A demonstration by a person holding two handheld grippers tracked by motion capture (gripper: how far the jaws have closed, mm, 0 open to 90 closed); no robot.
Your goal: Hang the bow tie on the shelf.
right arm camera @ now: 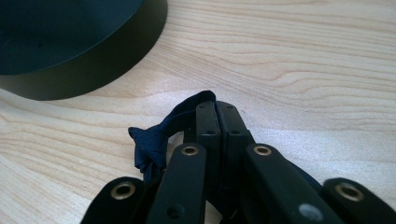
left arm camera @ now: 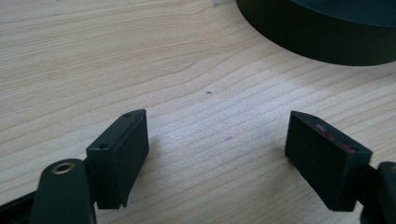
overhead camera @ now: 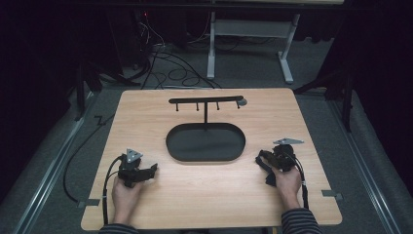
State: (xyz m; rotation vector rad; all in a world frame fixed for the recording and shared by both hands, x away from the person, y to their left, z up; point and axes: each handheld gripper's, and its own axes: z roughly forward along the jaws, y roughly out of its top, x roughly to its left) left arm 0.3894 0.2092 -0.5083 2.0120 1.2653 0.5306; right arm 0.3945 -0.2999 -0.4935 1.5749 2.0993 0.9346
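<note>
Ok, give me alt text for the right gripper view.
The right gripper has its black jaws shut on a dark blue fabric strap above a light wooden table. The rim of a black oval tray curves across the upper left.

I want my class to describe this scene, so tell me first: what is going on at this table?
A person sits at a wooden table with a hand-held gripper in each hand. The right hand-held gripper has its jaws shut on a dark cloth strap. The left hand-held gripper rests open over bare wood with nothing between its jaws. Ahead of both stands a black oval tray with a hook rack rising behind it.
</note>
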